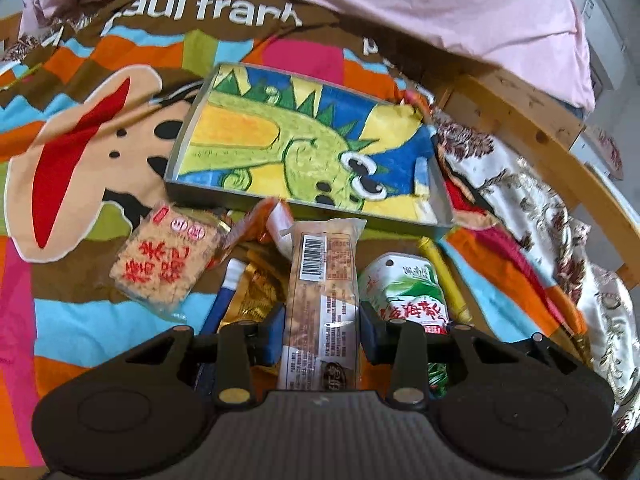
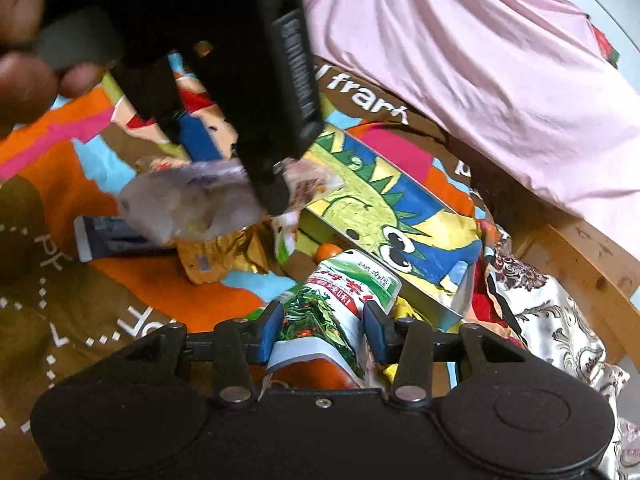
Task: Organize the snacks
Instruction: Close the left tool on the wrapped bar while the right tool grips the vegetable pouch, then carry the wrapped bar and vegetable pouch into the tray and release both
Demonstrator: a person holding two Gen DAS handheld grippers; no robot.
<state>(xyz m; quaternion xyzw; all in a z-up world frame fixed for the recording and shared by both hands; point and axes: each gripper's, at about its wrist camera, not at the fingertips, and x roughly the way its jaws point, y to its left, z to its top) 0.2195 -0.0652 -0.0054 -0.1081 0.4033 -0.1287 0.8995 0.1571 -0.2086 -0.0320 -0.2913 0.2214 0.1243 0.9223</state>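
The tray (image 1: pixel 188 128) lies open on the patterned blanket (image 1: pixel 80 312), its painted floor bare, so there is room to come down into it from above. Its near wall (image 1: pixel 280 206) stands between that floor and the crowded snacks in front: a rice cake pack (image 1: pixel 168 268), a gold wrapper (image 1: pixel 252 292), a blue stick (image 1: pixel 226 296) and a yellow tube (image 1: pixel 444 276) lie close together. Left of the pile the blanket is free. A pink sheet (image 1: pixel 400 4) closes off the far side, and a wooden rail (image 1: pixel 532 140) bounds the right.
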